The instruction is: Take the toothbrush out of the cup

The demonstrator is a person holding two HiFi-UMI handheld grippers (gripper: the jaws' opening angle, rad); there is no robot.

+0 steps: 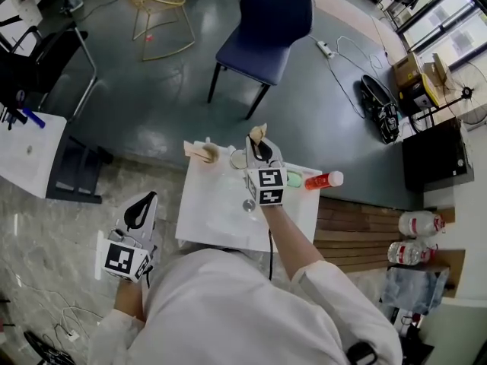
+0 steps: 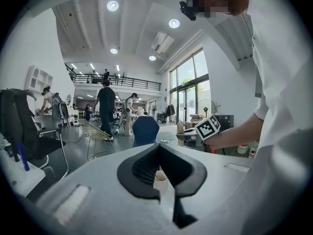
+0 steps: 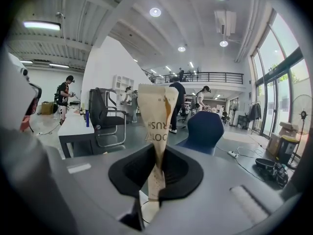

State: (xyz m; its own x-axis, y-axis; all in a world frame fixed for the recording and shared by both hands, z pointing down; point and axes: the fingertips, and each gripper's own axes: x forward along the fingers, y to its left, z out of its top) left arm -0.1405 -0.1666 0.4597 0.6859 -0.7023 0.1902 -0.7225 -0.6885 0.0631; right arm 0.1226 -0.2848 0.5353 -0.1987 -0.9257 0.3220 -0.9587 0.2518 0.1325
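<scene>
My right gripper [image 1: 259,149] is shut on a toothbrush in a tan paper wrapper [image 1: 258,133], held upright above the far side of the small white table [image 1: 213,219]. In the right gripper view the wrapped toothbrush [image 3: 156,126] stands clamped between the jaws of the right gripper [image 3: 155,173], its printed top sticking up. A pale cup [image 1: 238,159] stands just left of that gripper. My left gripper [image 1: 142,210] hangs off the table's left side, shut and holding nothing. In the left gripper view the left gripper [image 2: 159,173] has nothing between its jaws.
A tan cup [image 1: 211,153] with another paper packet [image 1: 196,150] stands at the table's far left. A green object [image 1: 294,179] and a red bottle [image 1: 323,179] lie at the right. A blue chair [image 1: 266,29] stands beyond. Water bottles [image 1: 417,224] lie on a wooden bench at right.
</scene>
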